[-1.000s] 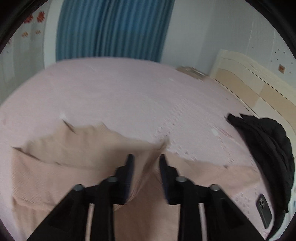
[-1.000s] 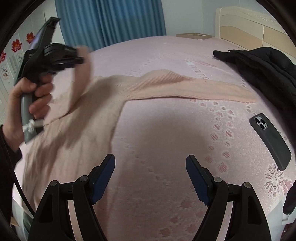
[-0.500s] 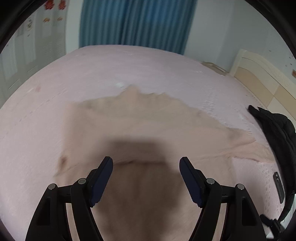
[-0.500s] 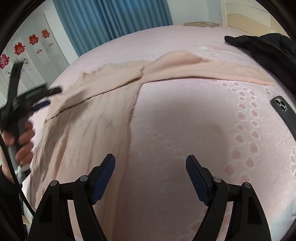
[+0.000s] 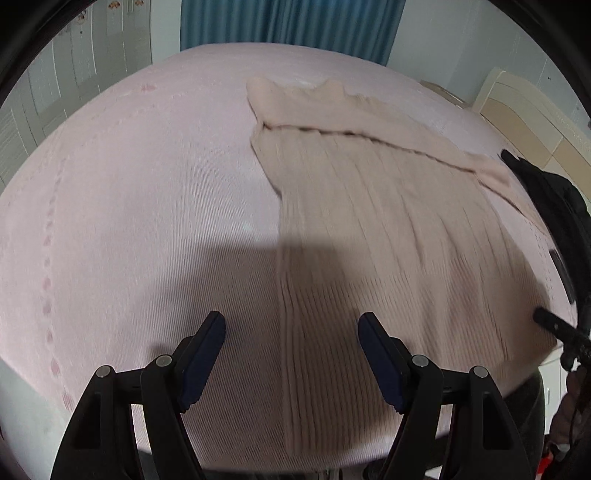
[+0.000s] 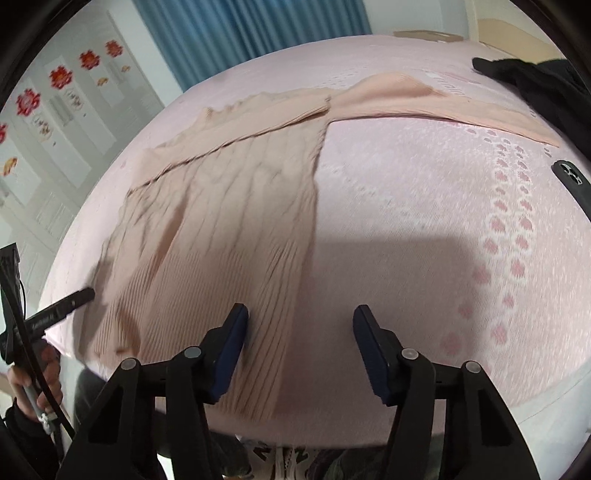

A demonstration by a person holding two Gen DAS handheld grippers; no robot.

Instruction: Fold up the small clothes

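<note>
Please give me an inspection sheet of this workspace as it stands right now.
Surface: pink bedspread with a flower pattern, on a bed.
Job's things: beige ribbed sweater lying flat, one sleeve stretched toward the black jacket, the other folded across the top.
Clutter: black jacket at the far corner; phone on the bedspread beside it.
Grippers: left gripper open above the sweater's edge, nothing between its pads; right gripper closing over the sweater's hem edge, pads not yet pressing on it.
Cables: black cable beside the left hand.
Surroundings: blue curtain, headboard, flower stickers on the wall.
</note>
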